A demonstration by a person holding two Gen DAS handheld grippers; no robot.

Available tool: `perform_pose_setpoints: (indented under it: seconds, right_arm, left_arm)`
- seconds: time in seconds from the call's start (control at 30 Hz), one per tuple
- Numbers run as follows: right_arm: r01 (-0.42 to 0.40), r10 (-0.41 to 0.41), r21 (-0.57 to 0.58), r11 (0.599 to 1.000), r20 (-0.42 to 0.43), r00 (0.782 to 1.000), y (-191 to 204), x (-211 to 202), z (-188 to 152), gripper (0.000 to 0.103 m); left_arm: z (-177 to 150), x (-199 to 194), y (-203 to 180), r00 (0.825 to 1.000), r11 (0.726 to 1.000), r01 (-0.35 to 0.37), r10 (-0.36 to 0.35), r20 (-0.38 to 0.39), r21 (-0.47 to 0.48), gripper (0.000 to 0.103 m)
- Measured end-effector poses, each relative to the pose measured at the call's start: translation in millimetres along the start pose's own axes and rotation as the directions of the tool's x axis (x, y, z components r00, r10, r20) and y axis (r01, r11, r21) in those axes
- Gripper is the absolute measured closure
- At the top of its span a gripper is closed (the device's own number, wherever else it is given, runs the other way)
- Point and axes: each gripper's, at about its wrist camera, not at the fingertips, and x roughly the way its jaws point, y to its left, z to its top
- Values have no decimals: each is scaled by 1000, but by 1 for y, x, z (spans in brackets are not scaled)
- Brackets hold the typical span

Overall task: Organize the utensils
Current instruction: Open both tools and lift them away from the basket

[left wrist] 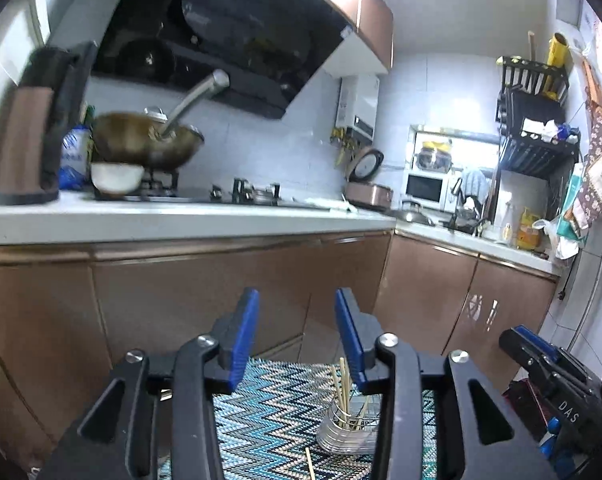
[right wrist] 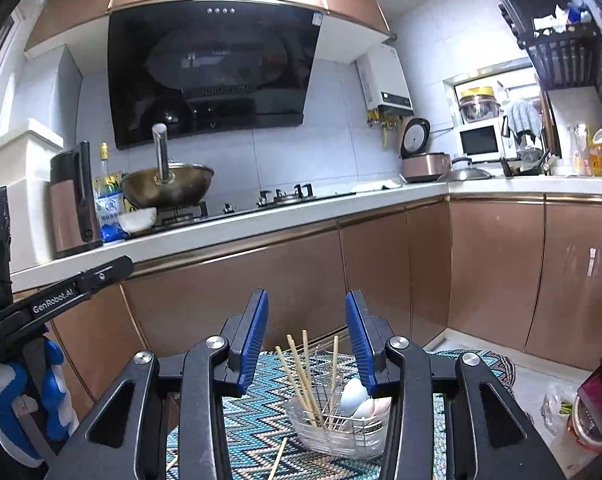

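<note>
Right hand-held gripper (right wrist: 307, 336) empty; chopsticks (right wrist: 301, 376) stand roughly upright in basket (right wrist: 333, 440).

Materials, kitchen floor level.
Woven zigzag mat (right wrist: 257, 420), rough cloth; wire holder (right wrist: 337, 432), shiny metal; chopsticks (right wrist: 301, 376), pale matt wood; spoons (right wrist: 355, 398), smooth glossy ceramic-like; cabinet doors (right wrist: 493, 268), glossy copper finish.

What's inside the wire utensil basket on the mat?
In the wire utensil basket: several wooden chopsticks standing upright on its left side, and pale spoons on its right. The right gripper's frame covers the basket's right edge, so anything there is hidden.
</note>
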Motion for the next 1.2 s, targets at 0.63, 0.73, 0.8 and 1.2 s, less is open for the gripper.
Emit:
perform_pose_setpoints:
  seconds: [0.63, 0.73, 0.8, 1.2]
  right_arm:
    - [24, -24, -13, 1000, 0, 1000, 35, -94, -13, 62]
    - [25, -26, -16, 1000, -5, 1000, 38, -100, -13, 61]
    - [27, -28, -23, 999, -16, 999, 39, -102, -13, 61]
    - [2, -6, -30, 1000, -144, 990, 37, -60, -39, 60]
  left_arm:
    - [-25, -86, 4, 1000, 994, -7, 10, -28, 107, 64]
    - [-28, -91, 7, 1000, 994, -11, 14, -28, 112, 63]
    - [-31, -91, 9, 999, 993, -18, 22, -34, 118, 63]
    - [-63, -47, 23, 980, 982, -72, 102, -169, 175, 56]
